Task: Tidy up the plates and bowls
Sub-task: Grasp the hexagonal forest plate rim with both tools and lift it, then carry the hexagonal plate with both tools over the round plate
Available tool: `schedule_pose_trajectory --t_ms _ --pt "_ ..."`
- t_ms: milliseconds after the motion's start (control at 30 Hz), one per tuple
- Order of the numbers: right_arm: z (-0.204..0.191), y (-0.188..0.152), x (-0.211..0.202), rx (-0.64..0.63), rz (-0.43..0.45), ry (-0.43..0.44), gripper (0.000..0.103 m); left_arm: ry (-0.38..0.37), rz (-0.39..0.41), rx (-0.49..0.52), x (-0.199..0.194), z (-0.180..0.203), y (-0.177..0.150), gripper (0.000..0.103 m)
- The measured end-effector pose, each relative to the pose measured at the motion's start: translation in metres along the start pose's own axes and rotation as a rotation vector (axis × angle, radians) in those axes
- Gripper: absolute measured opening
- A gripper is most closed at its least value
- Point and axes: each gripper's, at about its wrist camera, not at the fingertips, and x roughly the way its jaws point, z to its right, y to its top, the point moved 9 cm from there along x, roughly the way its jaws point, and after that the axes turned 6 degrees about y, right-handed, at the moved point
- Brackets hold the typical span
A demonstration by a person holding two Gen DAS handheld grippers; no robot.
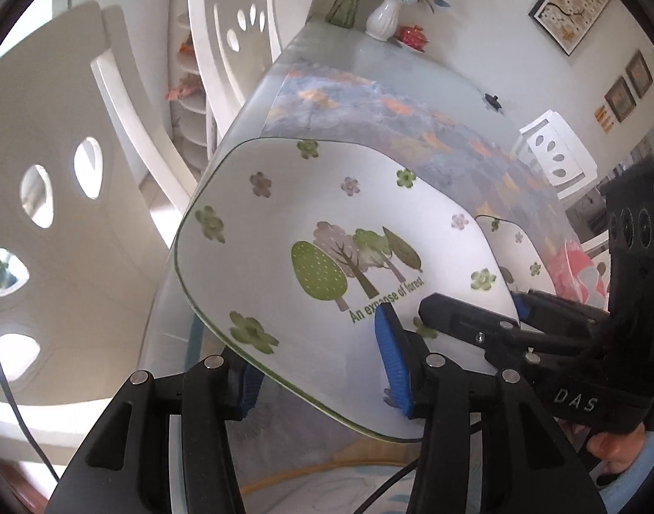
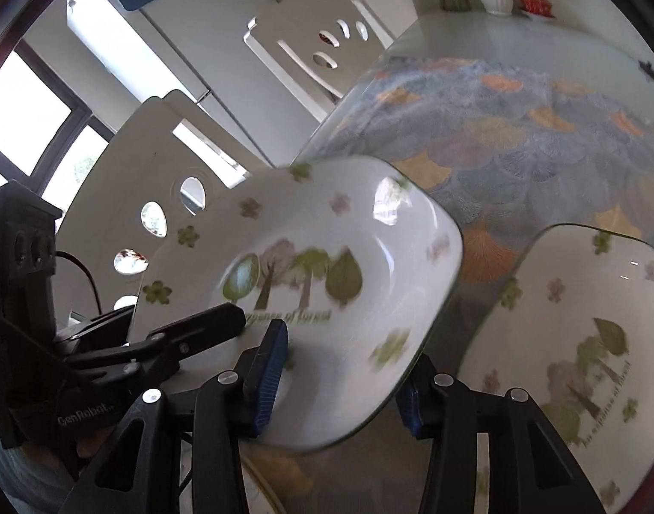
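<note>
On plate (image 1: 327, 231): "An expanse of forest"

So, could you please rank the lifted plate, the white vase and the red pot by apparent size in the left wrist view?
1. Lifted plate, though nearness to the camera inflates it.
2. White vase.
3. Red pot.

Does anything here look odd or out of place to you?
Yes: the tree-print plate hangs tilted above the table, pinched at its near rim by both the left tongs and the right tongs. Nothing looks spilled or broken.
</note>
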Motion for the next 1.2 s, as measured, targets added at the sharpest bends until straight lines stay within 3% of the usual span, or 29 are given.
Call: schedule_pose_trajectory --t_ms 100,200,367,500,533,633,700,767,867,1000,1200 --pt "0.006 -0.004 -0.001 0.007 0.001 -0.009 0.045 -0.006 -0.027 -0.026 0.014 0.0 -0.006 0.045" --pt "0.019 -0.013 0.014 0.046 -0.039 -0.031 0.044 0.062 -0.08 -0.049 0.032 -0.007 -0.015 0.045" --pt "0.001 -0.016 -0.006 -0.013 0.049 -0.012 0.044 0.085 -0.028 -0.085 0.014 -0.02 -0.013 0.045" --pt "-0.004 -0.02 -0.011 -0.063 0.051 -0.032 0.043 0.099 -0.01 -0.088 0.009 -0.02 -0.018 0.044" --pt "-0.01 -0.021 -0.012 -0.072 0.053 0.01 0.035 0.098 -0.005 -0.055 0.007 -0.015 -0.02 0.044" --pt "-0.031 -0.02 -0.007 -0.095 0.045 0.058 0.032 0.148 0.031 0.052 0.006 -0.003 -0.024 0.042" --pt "-0.039 -0.021 -0.005 -0.123 0.045 0.029 0.031 0.165 0.022 0.029 0.011 -0.013 -0.023 0.042" --pt "-0.036 -0.021 -0.004 -0.043 0.038 0.075 0.031 0.179 -0.029 -0.036 0.023 -0.032 -0.027 0.042" --pt "-0.015 -0.023 -0.002 0.079 0.015 0.063 0.034 0.206 -0.049 -0.067 0.033 -0.051 -0.031 0.044" --pt "0.017 -0.022 -0.017 0.192 0.065 0.071 0.058 0.19 -0.044 -0.089 0.037 -0.06 -0.026 0.047" --pt "0.028 -0.032 -0.032 0.251 0.086 0.149 0.058 0.188 -0.012 -0.104 0.05 -0.065 -0.011 0.052"
